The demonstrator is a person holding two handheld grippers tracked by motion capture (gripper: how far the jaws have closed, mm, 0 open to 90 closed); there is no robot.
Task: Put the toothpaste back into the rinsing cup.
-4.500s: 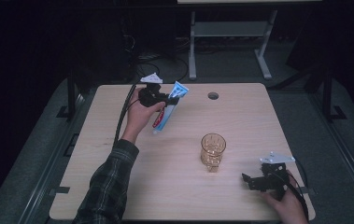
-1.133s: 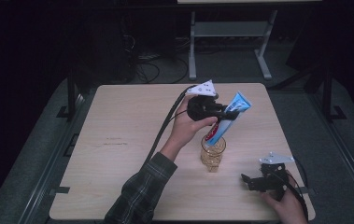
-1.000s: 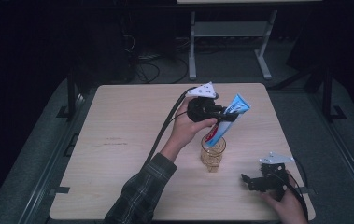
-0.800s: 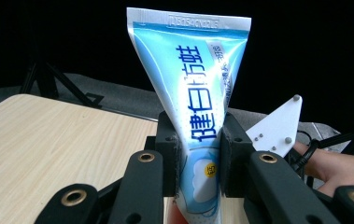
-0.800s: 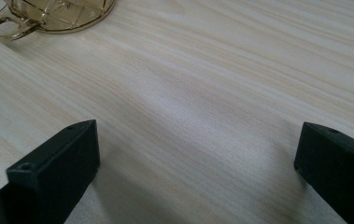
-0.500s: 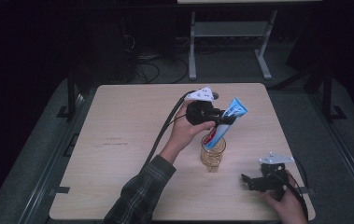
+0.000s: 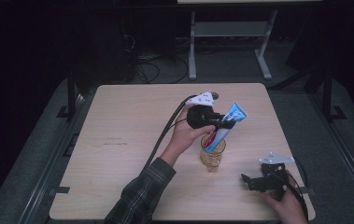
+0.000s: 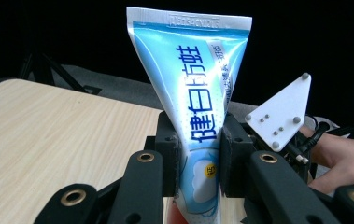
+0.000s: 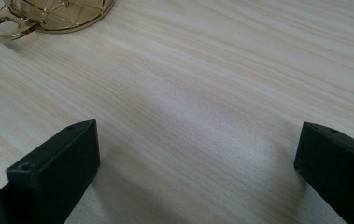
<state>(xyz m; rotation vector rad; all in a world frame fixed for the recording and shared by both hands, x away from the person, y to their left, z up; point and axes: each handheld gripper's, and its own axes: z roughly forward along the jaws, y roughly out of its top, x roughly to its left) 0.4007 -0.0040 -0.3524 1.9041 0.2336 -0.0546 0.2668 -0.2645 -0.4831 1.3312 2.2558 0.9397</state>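
Clamping the blue-and-white plastic toothpaste tube (image 8: 195, 112) mid-body, the left gripper (image 7: 223, 123) holds its red cap end inside the amber glass mug (image 7: 212, 154). Right gripper (image 7: 248, 180) rests open, apart. Risk: the tilted tube may lever the mug over upon release.

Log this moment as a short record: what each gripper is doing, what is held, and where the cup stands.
left gripper: shut on the toothpaste tube, cap end lowered into the amber glass cup
right gripper: open, holding nothing, low over the table near its front right corner
amber glass cup: upright, right of the table's middle
tube tilt: crimped end up, leaning right in the high view
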